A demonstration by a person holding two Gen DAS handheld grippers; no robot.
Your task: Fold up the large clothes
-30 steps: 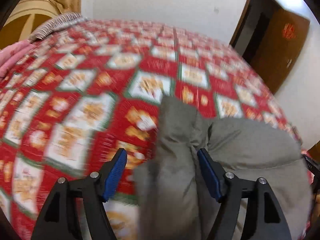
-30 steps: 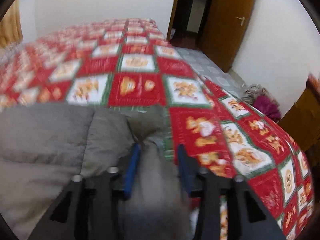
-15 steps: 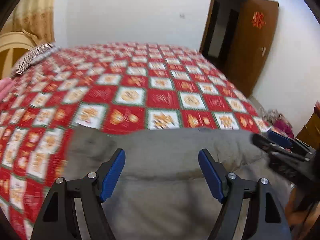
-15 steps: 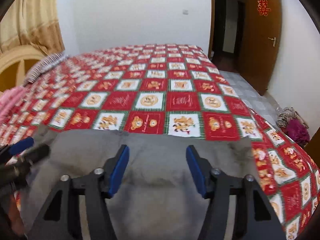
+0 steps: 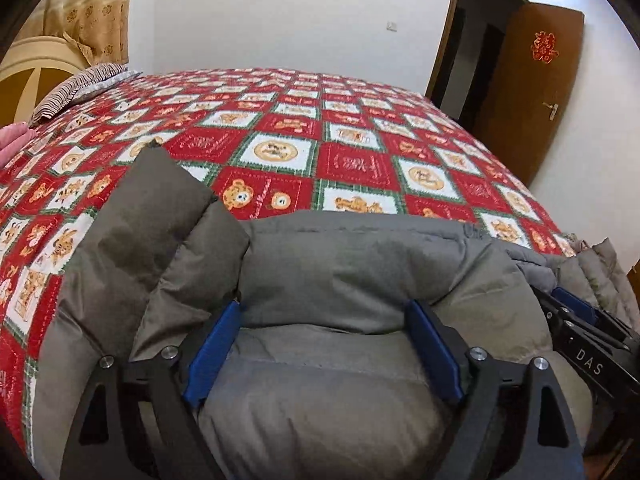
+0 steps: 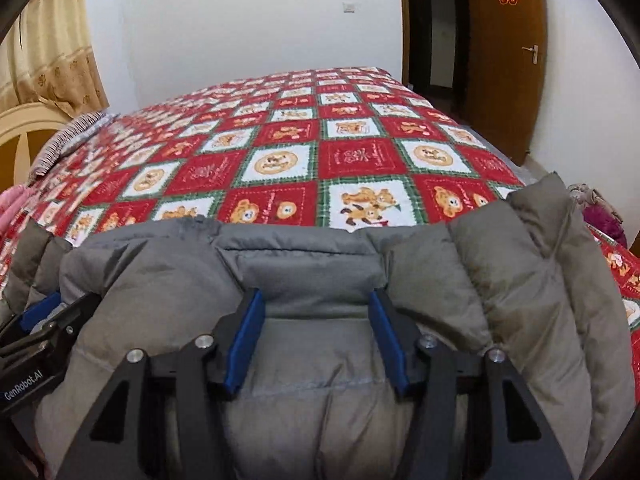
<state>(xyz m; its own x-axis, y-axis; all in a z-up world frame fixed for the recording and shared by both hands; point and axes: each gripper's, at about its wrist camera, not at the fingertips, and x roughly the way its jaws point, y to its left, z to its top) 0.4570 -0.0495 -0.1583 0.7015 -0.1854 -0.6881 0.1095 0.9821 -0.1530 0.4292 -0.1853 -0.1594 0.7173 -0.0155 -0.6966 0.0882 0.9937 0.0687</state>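
left wrist view showed the grey puffy quilted down jacket (image 5: pixel 360 272) lying flat on the bed with the red, white and green bear-print patchwork quilt (image 5: pixel 304 152), right under and ahead of the left gripper (image 5: pixel 324 344). its long axis ran side to side across the frame, roughly square to where both grippers pointed. left gripper jaws stood wide and had just been opening; a padded fold of the jacket sat between the blue pads, but i couldn't tell if the pads pressed on it, looked more like resting over it than pinching.

right gripper (image 6: pixel 316 340) sat at a middling width, jaws also just opened a bit, straddling a raised band of the same jacket. contact there was unclear too.

judgement: the two grippers were side by side on the near edge, left one nearer the sleeve end (image 5: pixel 152 184), right one nearer the opposite raised end (image 6: pixel 540 216). the next fold likely hinges on that crosswise axis.

left view alone showed the sleeve angled away up the quilt, and the right gripper's tip at its right edge. right view alone showed the jacket's right end bunched upward, the pile of clothes on the floor (image 6: pixel 600 216), and the left gripper at its left edge.
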